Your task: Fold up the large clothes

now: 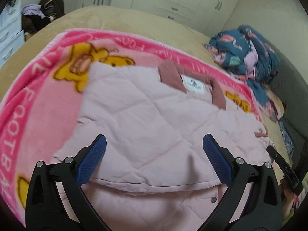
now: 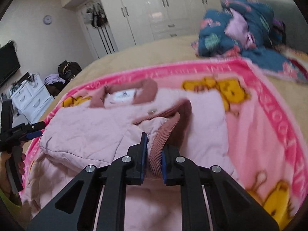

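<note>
A pale pink quilted jacket [image 1: 146, 115] with a dusty-pink collar and white label lies on a pink cartoon blanket [image 1: 25, 104] on the bed. One side is folded across the body. My left gripper [image 1: 154, 144] is open and empty, hovering over the folded part. My right gripper [image 2: 154, 150] is shut on the jacket's ribbed dusty-pink cuff [image 2: 163, 134], holding the sleeve over the jacket body [image 2: 82, 127]. The left gripper also shows at the left edge of the right wrist view [image 2: 28, 130].
A crumpled blue flamingo-print quilt [image 1: 250, 53] lies at the bed's far right corner, also in the right wrist view [image 2: 240, 28]. White wardrobes [image 2: 154, 9] stand behind the bed. A white drawer chest [image 2: 30, 98] and a pile of clothes and bags [image 1: 42, 13] stand left of the bed.
</note>
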`<state>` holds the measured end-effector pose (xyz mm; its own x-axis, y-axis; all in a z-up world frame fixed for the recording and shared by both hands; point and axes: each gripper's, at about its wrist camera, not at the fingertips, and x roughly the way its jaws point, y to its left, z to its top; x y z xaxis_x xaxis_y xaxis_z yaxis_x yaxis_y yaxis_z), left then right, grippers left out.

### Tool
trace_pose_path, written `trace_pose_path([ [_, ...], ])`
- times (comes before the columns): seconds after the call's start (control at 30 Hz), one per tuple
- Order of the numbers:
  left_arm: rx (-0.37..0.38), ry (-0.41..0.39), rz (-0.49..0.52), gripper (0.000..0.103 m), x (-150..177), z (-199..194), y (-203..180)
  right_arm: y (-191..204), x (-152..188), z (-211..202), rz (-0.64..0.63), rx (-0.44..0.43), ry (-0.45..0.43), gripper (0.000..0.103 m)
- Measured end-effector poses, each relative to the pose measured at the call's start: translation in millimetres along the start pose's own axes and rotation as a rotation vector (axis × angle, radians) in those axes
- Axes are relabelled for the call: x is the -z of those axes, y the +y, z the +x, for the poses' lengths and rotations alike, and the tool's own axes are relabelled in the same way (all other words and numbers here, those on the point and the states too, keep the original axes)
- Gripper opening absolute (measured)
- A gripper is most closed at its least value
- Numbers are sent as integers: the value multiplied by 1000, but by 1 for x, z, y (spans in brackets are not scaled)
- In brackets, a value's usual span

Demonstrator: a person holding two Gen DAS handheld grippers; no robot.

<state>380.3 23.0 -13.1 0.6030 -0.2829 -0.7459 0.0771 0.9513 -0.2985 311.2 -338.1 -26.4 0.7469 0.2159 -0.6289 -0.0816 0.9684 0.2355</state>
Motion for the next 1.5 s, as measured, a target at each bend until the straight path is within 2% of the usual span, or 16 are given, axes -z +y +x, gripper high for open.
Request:
trace_pose_path([
  [0.1,-34,13,58,94,5,6,-8,-8,11,7,46,5,42,25],
  [0.17,-37,2,77,94,6,5,-9,-10,13,3,79,20,43,37],
  [0.2,-44,-7,85,94,7,4,-9,-13,13,-2,99,34,28,46],
  [0.23,-49,-10,87,94,6,4,-9,-15,11,-8,111,47,7,51],
  [0.37,-94,54,111,94,9,20,-8,-7,4,-25,88,62,-62,57],
  [0.47,-117,97,138,94,22,38,-5,13,-2,-22,24,46,-52,61],
  [0.6,-84,97,105,95,31,44,6,48,-8,-10,-65,23,-24,70],
  [0.8,-76,97,108,95,33,43,7,88,-12,29,-176,37,73,72],
  [0.87,-74,95,106,95,33,43,7,95,-8,50,-202,51,144,72],
  [0.93,-72,94,112,95,33,43,7,96,0,73,-235,106,225,82],
  [0.97,-74,94,117,95,34,44,7,94,8,88,-248,116,265,83],
  [1.2,-83,89,128,95,35,45,4,89,23,105,-243,146,253,85],
  [1.5,-78,89,130,95,37,42,4,92,25,88,-200,146,227,86],
])
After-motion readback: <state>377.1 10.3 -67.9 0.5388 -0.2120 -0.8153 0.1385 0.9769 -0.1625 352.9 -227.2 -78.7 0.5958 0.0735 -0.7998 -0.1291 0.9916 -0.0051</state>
